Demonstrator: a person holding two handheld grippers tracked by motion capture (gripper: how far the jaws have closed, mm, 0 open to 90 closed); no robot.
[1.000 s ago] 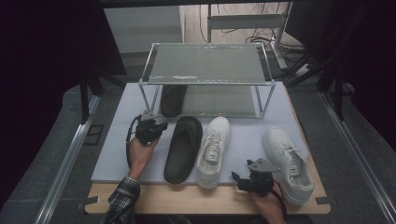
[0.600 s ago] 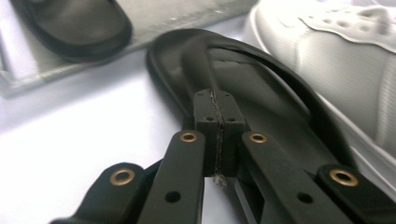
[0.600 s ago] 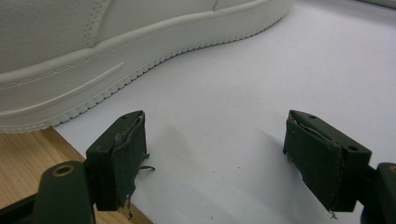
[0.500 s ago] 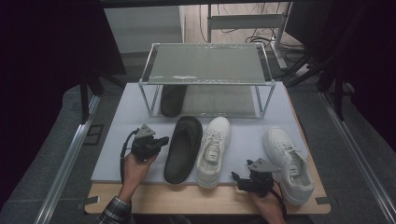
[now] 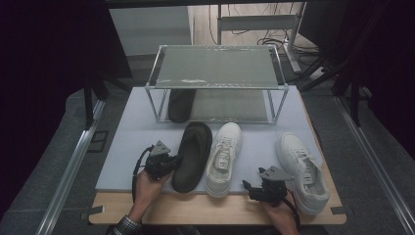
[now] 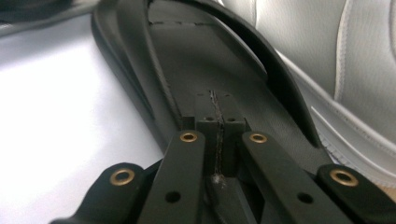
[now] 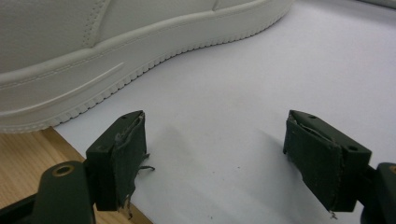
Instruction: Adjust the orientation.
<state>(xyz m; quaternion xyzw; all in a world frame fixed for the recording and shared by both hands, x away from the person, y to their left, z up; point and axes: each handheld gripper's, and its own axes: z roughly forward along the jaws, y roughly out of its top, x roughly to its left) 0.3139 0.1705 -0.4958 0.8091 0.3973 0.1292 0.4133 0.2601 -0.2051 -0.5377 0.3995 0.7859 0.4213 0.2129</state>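
left gripper [image 5: 169,164] closed and empty at the black slipper [image 5: 192,155] edge, perhaps touching; right gripper [image 7: 224,158] wide open over bare mat [image 5: 127,147].

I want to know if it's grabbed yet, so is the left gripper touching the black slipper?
Cannot tell. In the left gripper view the left gripper has its jaws shut together directly over the black slipper, but neither contact nor a gap shows plainly.

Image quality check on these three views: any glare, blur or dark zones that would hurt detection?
High view: surroundings nearly black, only the grey mat and shoe rack are lit; the black slipper loses detail. Left gripper view: shut left tongs are sharp against the slipper, the mat blows out to glare at left, the white sneaker is soft. Right gripper view: evenly lit, open right tongs cast soft shadows.
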